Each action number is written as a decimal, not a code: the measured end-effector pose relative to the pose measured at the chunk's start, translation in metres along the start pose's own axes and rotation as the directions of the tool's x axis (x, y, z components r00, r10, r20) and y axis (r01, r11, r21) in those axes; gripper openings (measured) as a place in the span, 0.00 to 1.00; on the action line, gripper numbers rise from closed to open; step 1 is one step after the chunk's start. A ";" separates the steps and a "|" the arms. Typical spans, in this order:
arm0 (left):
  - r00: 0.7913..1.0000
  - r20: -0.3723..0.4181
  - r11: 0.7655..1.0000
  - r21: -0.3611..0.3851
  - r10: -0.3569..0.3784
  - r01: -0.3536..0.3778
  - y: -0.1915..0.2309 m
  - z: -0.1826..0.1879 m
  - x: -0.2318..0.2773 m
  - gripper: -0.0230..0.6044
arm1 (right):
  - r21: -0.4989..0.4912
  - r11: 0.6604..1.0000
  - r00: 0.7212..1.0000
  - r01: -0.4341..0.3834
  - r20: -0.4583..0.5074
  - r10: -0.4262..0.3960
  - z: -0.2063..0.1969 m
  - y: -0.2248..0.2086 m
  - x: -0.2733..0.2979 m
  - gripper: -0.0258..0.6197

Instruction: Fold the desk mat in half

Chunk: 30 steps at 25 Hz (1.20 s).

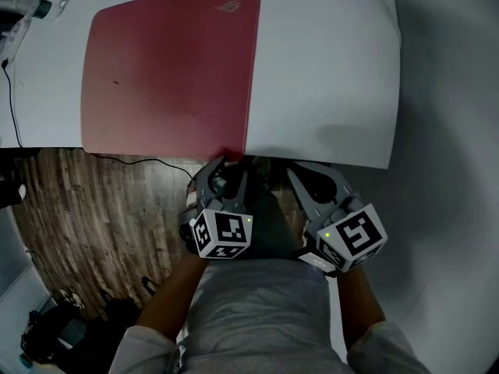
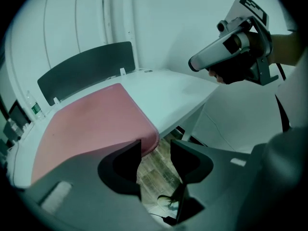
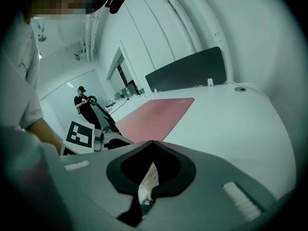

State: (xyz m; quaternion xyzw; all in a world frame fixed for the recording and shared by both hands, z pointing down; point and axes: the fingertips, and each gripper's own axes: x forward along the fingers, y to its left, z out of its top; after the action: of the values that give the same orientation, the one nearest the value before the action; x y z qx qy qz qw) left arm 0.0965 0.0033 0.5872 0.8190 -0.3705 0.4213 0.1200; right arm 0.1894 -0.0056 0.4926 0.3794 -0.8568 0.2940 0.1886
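Note:
A red desk mat [image 1: 171, 68] lies flat and unfolded on the white table [image 1: 327, 76], reaching its near edge. My left gripper [image 1: 230, 162] hovers just off that edge at the mat's near right corner. In the left gripper view the left gripper [image 2: 156, 146] is open; the corner of the mat [image 2: 91, 124] lies just past the left jaw, and only floor shows in the gap. My right gripper [image 1: 312, 166] hangs beside it, to the right of the mat, before the bare table edge. The right gripper [image 3: 151, 142] is shut and holds nothing, with the mat [image 3: 156, 114] ahead to its left.
A dark partition panel [image 2: 86, 71] stands along the table's far side. A black cable [image 1: 148, 162] runs over the wood floor [image 1: 93, 209] under the near edge, with bags [image 1: 62, 326] lower left. A bottle [image 1: 31, 6] sits at the far left corner. A person [image 3: 82, 105] stands far off.

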 end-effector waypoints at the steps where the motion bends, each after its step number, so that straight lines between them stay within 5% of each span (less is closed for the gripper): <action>1: 1.000 0.006 1.000 0.001 0.008 -0.008 0.002 0.001 -0.001 0.38 | 0.003 1.000 1.000 -0.002 0.000 0.002 0.000 0.000 0.001 0.05; 7: 0.999 -0.032 1.000 0.028 -0.001 0.002 0.007 0.002 0.006 0.40 | 0.005 1.000 1.000 -0.009 -0.001 0.009 0.000 0.001 0.002 0.05; 14: 0.996 -0.032 0.997 0.010 0.081 -0.081 0.015 0.001 0.006 0.31 | 0.007 1.000 1.000 -0.013 0.006 0.013 0.002 0.000 0.002 0.05; 20: 1.000 0.021 0.995 -0.104 0.002 0.000 0.015 0.005 0.002 0.27 | 0.004 1.000 1.000 -0.022 0.013 0.022 0.000 -0.001 0.001 0.05; 22: 0.999 0.035 0.993 -0.118 -0.008 0.012 0.012 0.009 -0.001 0.11 | 0.002 1.000 0.999 -0.028 0.015 0.028 0.002 0.000 0.000 0.05; 30: 0.998 0.046 0.988 -0.153 -0.031 0.037 0.015 0.010 -0.005 0.09 | 0.005 0.999 0.999 -0.038 0.021 0.038 0.005 0.002 0.004 0.05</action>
State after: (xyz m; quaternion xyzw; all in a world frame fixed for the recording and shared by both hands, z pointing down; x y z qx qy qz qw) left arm 0.0894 -0.0099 0.5756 0.8226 -0.3903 0.3713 0.1818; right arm 0.1846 -0.0098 0.4907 0.3666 -0.8649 0.2960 0.1729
